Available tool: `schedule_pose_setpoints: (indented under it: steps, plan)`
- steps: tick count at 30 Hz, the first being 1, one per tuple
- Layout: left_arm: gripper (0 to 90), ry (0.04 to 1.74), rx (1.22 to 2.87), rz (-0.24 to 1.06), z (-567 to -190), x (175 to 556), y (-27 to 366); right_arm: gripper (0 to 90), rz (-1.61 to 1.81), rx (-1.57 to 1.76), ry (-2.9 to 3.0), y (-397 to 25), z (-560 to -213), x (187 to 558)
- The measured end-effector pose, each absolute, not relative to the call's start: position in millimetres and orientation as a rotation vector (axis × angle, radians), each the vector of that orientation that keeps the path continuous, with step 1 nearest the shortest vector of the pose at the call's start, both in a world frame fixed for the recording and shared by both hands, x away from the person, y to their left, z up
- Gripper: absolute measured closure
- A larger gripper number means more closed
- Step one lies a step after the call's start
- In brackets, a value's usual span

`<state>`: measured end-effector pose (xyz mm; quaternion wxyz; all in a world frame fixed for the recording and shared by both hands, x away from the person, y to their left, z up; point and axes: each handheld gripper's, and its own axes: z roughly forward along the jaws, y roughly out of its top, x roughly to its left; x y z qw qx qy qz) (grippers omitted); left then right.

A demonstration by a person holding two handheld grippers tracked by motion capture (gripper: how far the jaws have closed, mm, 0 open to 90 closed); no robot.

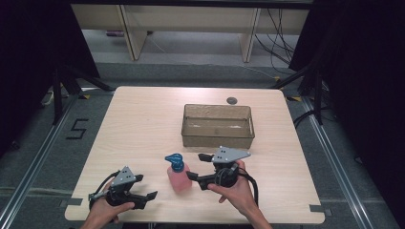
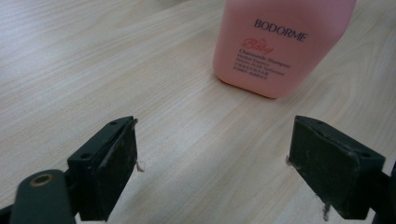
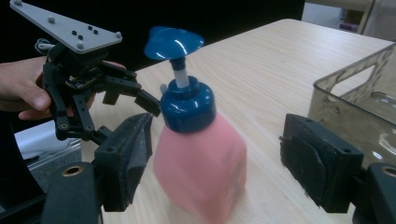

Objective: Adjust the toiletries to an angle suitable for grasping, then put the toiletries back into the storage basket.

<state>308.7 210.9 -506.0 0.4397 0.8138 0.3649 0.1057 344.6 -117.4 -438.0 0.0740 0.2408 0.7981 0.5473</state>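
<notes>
A pink plastic pump bottle (image 1: 179,177) with a dark blue collar and a blue pump head (image 1: 174,158) stands on the light wood-grain tabletop (image 1: 143,124), near its front edge and a little left of centre. Seen from above it stands roughly upright, though the close side view is blurred and may show a slight lean. The body is squat, wider at the base and narrowing toward the collar. Its label reads "BODORME" in dark letters, with "Baby" in red script beneath and smaller lines too fine to read. The pump head sits raised on a pale stem (image 3: 180,74).
</notes>
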Motion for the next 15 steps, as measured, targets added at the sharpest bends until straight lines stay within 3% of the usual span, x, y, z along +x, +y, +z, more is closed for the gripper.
schedule_pose_setpoints:
  steps: [15]
  plan:
    - [14.8, 0.897, 2.022, 0.263, -507, 307, 210, 28.6, 1.655, 0.675, 2.413, -100, -436, 351]
